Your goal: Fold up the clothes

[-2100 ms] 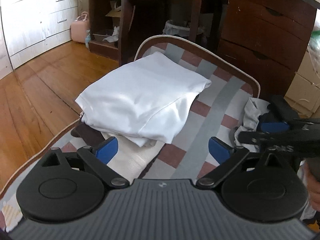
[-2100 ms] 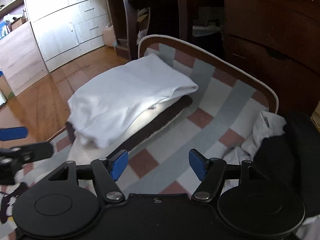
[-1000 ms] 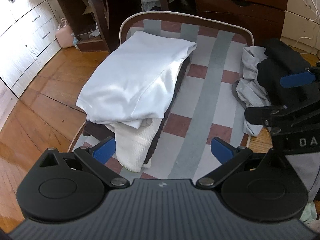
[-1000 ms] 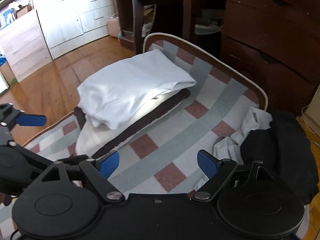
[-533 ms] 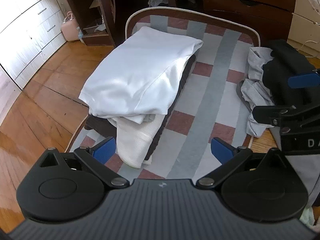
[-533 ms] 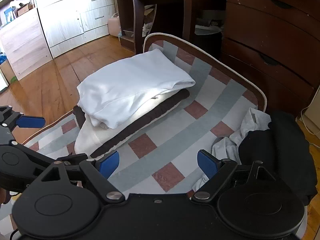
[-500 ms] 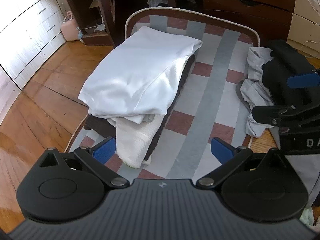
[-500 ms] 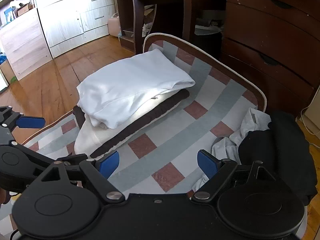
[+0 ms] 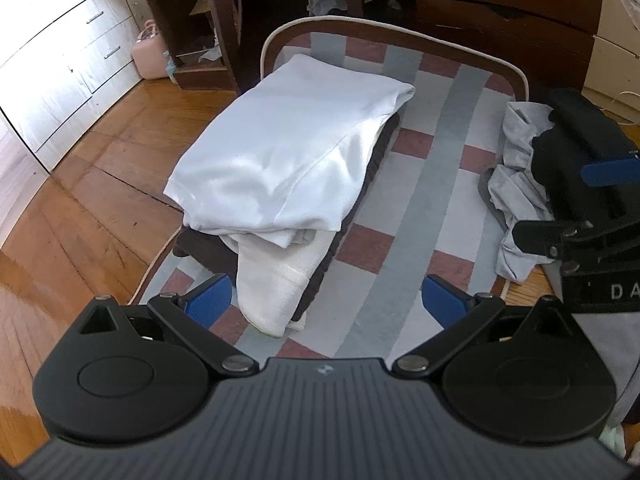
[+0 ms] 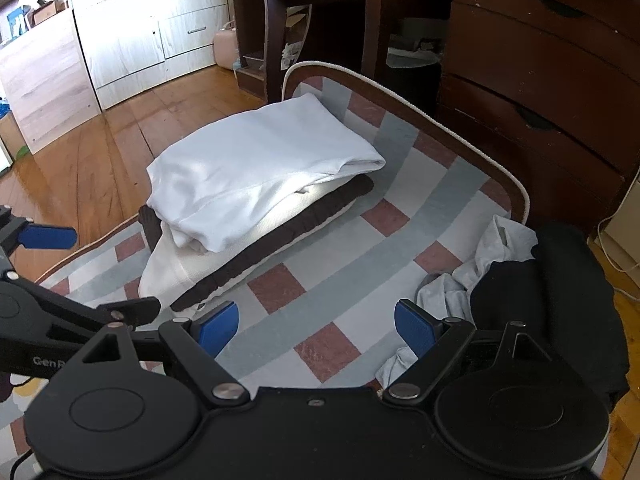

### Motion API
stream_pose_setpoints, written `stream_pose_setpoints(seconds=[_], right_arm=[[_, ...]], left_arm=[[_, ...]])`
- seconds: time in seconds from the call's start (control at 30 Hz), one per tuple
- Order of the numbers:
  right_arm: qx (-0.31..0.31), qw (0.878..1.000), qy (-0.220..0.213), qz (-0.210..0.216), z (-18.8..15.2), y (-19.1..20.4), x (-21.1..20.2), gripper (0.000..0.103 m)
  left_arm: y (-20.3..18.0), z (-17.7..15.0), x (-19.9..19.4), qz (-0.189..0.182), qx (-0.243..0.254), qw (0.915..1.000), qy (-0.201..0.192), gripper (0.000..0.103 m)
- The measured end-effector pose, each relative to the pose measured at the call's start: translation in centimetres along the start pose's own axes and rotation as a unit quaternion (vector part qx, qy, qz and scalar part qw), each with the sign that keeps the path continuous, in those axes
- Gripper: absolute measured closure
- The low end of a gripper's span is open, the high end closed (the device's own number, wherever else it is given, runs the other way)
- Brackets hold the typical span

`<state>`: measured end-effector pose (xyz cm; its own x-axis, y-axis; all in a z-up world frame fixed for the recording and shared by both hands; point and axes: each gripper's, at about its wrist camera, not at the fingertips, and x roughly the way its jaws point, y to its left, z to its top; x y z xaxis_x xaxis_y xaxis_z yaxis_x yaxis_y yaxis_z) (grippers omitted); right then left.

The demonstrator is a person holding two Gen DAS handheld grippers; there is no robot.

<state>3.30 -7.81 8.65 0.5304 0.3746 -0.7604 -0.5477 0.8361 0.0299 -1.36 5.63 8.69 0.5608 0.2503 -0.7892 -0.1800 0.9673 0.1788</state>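
Already, a stack of folded clothes (image 9: 288,168) is sitting ahead and to the left of the left gripper (image 9: 326,300) — a white garment on top, a cream knit and a dark piece under it, all on the checked mat (image 9: 400,208). Both the left gripper and the right gripper (image 10: 316,324) are hanging with their jaws spread apart and nothing between them. Ahead and to the right of the right gripper, an unfolded heap (image 10: 532,292) of grey and black cloth is lying crumpled at the mat's edge — that, by my reading, is what is left to fold.
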Motion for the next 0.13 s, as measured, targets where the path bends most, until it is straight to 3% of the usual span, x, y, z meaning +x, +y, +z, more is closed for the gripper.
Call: stream_pose_setpoints(seconds=[0.13], right_arm=[[-0.011, 1.000, 0.007, 0.000, -0.08, 0.27, 0.28, 0.015]], left_arm=[[0.50, -0.05, -0.02, 0.009, -0.013, 0.9999, 0.003, 0.000]])
